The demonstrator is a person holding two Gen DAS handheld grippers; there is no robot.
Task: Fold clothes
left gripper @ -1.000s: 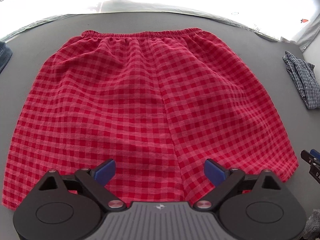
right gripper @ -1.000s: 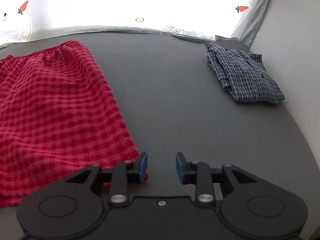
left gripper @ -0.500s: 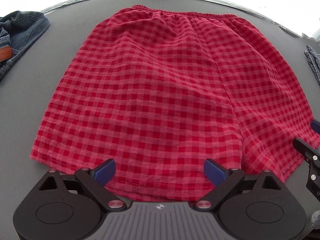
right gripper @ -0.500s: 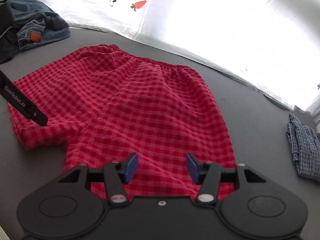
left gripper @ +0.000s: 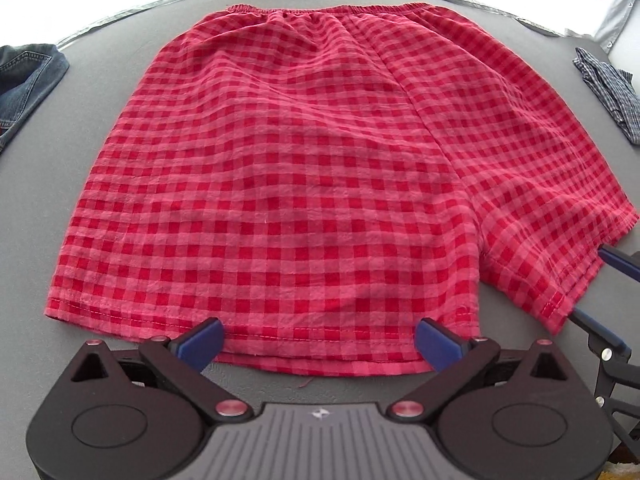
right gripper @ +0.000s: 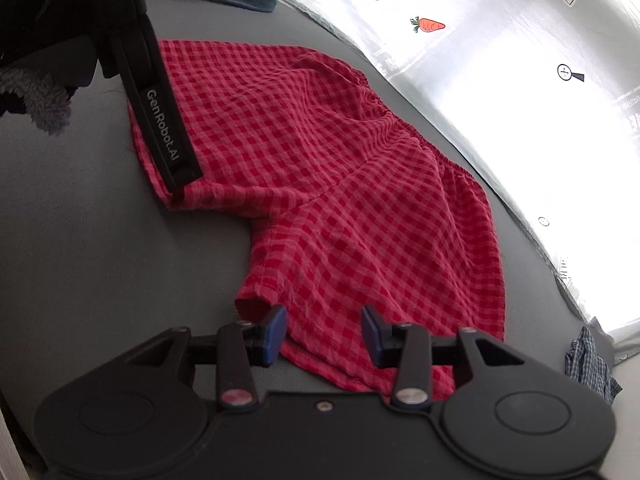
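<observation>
- The red checked shorts (left gripper: 312,168) lie spread flat on the grey worktop (left gripper: 100,92), waistband at the far edge, both leg hems toward the person.
- The left tool (left gripper: 318,338) sits at the hem of the left leg, its blue pads spread wide on either side of the hem edge and gripping nothing.
- The right tool (right gripper: 324,332) is at the hem of the other leg, pads likewise apart with the cloth between them (whether a pad touches the fabric I cannot tell).
- Judged step: lining up a grasp on the two leg hems. Flat shorts would fit either a fold about to start or one laid out afresh, so I go no further than that.
- A grasp here would call for each tool to close on the hem, catching both layers of cloth rather than the top one alone.
- A folded blue plaid garment (right gripper: 592,364) lies well to the right, and denim (left gripper: 24,76) lies off to the left.
</observation>
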